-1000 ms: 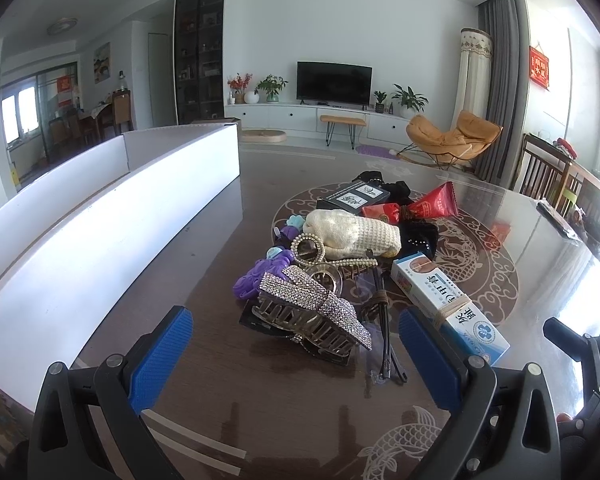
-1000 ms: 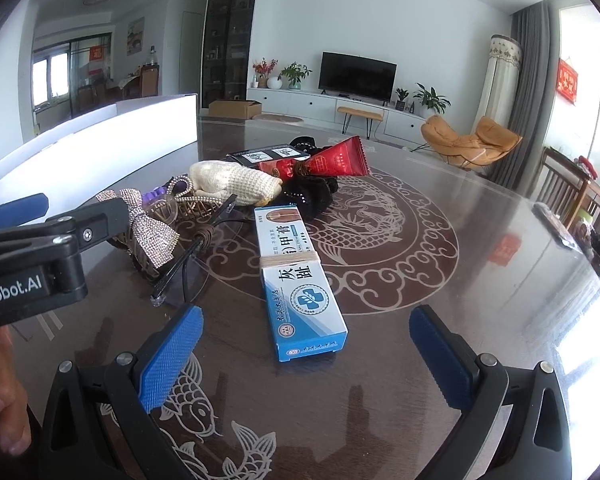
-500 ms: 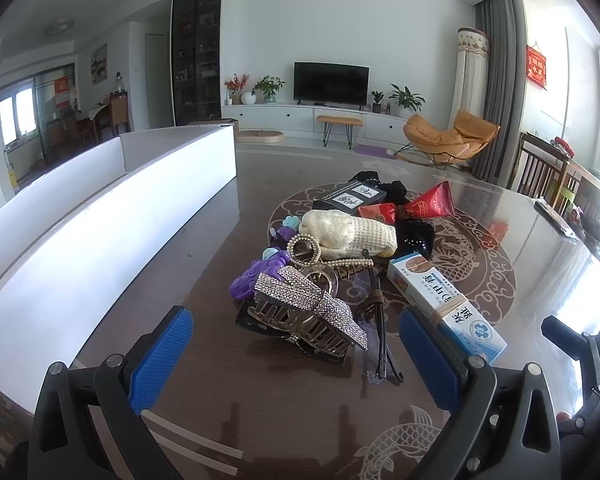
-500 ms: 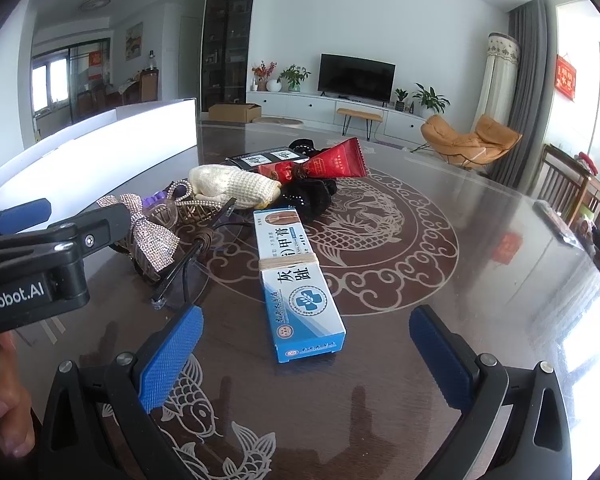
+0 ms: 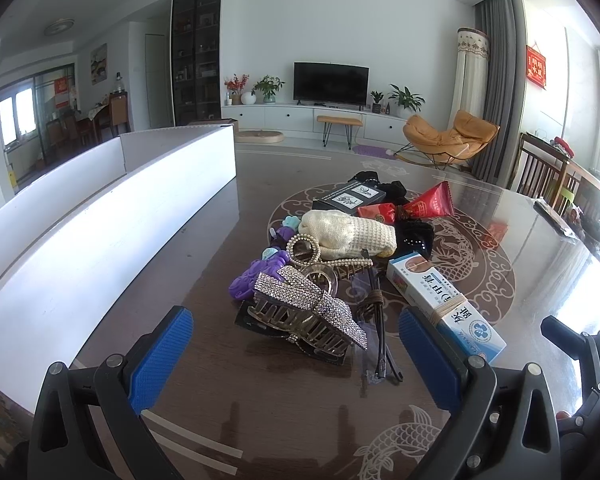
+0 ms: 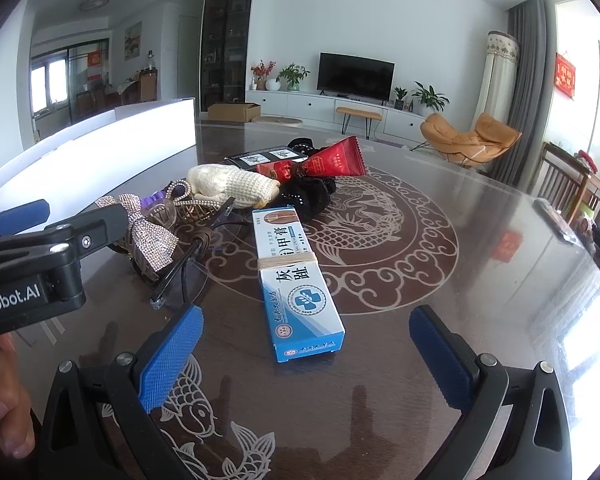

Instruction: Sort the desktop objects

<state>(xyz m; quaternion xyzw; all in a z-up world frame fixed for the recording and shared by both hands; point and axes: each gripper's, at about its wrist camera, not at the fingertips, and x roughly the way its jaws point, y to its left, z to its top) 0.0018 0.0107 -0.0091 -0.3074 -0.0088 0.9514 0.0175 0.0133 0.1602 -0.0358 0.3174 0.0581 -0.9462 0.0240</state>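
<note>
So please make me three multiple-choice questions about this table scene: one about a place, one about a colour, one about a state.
1. Where is the white storage box relative to the pile?
A. left of it
B. right of it
C. on top of it

2. What colour is the tube at the far end of the pile?
A. green
B. red
C. yellow

3. How are the right tongs?
A. shut on the blue-and-white carton
B. shut on nothing
C. open, holding nothing

Answers:
1 A, its long wall runs along the left side in the left wrist view.
2 B, its body is plainly red.
3 C, the blue pads stand wide apart, and the blue-and-white carton lies on the table ahead.
</note>
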